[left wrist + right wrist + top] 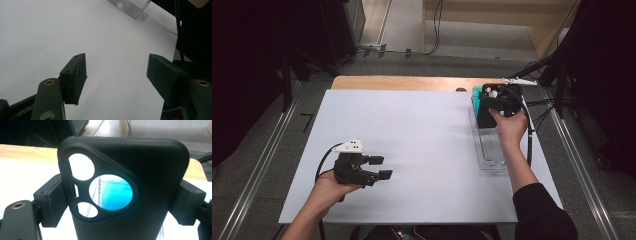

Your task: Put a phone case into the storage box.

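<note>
My right gripper (pixel 494 106) is at the far right of the white table, shut on a black phone case (pixel 486 100). In the right gripper view the case (pixel 150 182) stands upright between the two pads (pixel 51 202), its camera cutouts facing me. It hangs over the far end of a clear plastic tray (pixel 489 150). A teal object (pixel 475 95) sits in that end of the tray and shows through the case's large round hole (pixel 112 195). My left gripper (pixel 382 167) rests near the front left of the table, open (pixel 117 75), with nothing between its jaws.
The white sheet (pixel 412 150) covers a wooden table whose bare edge (pixel 402 82) shows at the back. Cables (pixel 542 107) run off the right side. A corner of the clear tray (pixel 130 7) and a dark sleeve (pixel 195 37) appear in the left gripper view.
</note>
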{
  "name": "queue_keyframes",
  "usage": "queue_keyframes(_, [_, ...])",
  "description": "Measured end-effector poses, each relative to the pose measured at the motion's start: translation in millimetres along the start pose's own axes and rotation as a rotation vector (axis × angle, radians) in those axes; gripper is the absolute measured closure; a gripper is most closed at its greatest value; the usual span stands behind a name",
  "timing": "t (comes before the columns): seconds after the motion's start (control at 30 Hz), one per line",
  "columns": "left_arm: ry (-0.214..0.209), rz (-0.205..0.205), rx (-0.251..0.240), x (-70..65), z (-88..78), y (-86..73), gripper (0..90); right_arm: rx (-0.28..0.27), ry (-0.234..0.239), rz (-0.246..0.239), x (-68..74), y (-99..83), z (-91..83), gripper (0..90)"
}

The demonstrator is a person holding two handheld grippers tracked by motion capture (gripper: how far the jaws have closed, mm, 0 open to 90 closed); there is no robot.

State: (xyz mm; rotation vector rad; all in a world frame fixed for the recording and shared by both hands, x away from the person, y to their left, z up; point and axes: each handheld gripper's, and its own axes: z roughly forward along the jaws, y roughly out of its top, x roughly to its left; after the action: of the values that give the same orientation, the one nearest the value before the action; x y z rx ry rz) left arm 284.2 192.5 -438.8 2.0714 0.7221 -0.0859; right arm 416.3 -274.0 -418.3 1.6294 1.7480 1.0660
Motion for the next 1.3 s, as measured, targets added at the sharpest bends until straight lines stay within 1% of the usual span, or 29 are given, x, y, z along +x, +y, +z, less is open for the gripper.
queue_keyframes(0.1, [0.002,0.000,0.003,0.2,0.3,0.0,32.7,0.012,-0.013,0.003,0.3,-1.9,8.2,13.1])
queue_keyframes(0.17, [0.003,-0.001,0.001,0.3,0.7,0.6,32.8,0.014,-0.019,0.014,-1.2,-3.3,14.0,13.1])
queue_keyframes(0.2, [0.001,0.000,-0.001,0.6,0.8,0.8,32.7,0.015,-0.019,0.029,-2.0,-3.9,16.5,13.2])
queue_keyframes(0.3, [0.000,0.000,-0.002,0.7,0.8,0.9,32.7,0.009,-0.024,0.051,-5.5,-5.2,24.1,13.2])
queue_keyframes(0.4, [-0.002,0.001,-0.002,1.7,0.5,1.0,32.8,0.003,-0.033,0.056,-6.8,-5.3,30.2,13.2])
queue_keyframes(0.5, [-0.003,0.001,0.001,2.7,0.6,1.1,32.8,0.010,-0.051,0.025,-5.1,-4.3,37.2,13.2])
queue_keyframes(0.53, [-0.003,0.000,0.001,2.8,0.7,1.1,32.8,0.009,-0.058,0.022,-4.2,-3.9,38.8,13.2])
queue_keyframes(0.67, [-0.003,-0.006,-0.003,3.0,1.4,1.5,32.8,0.007,-0.060,0.030,-3.6,-0.8,45.5,13.3])
queue_keyframes(0.77, [-0.005,-0.004,-0.004,3.4,1.6,1.7,32.8,0.005,-0.064,0.016,-2.6,2.0,49.8,13.2])
queue_keyframes(0.8, [-0.007,-0.003,-0.003,3.7,1.5,1.9,32.8,-0.001,-0.065,0.019,-2.2,2.9,51.5,13.2])
queue_keyframes(1.0, [-0.010,-0.004,-0.006,4.8,1.4,2.1,32.8,0.009,-0.071,0.010,-2.3,6.3,59.7,12.9])
queue_keyframes(1.2, [-0.012,-0.008,-0.002,5.2,2.5,2.3,32.8,0.010,-0.063,0.021,-3.3,6.3,62.0,11.7])
queue_keyframes(1.3, [-0.013,-0.006,-0.001,5.0,2.7,2.6,32.8,0.008,-0.070,0.021,-2.7,6.0,63.3,11.4])
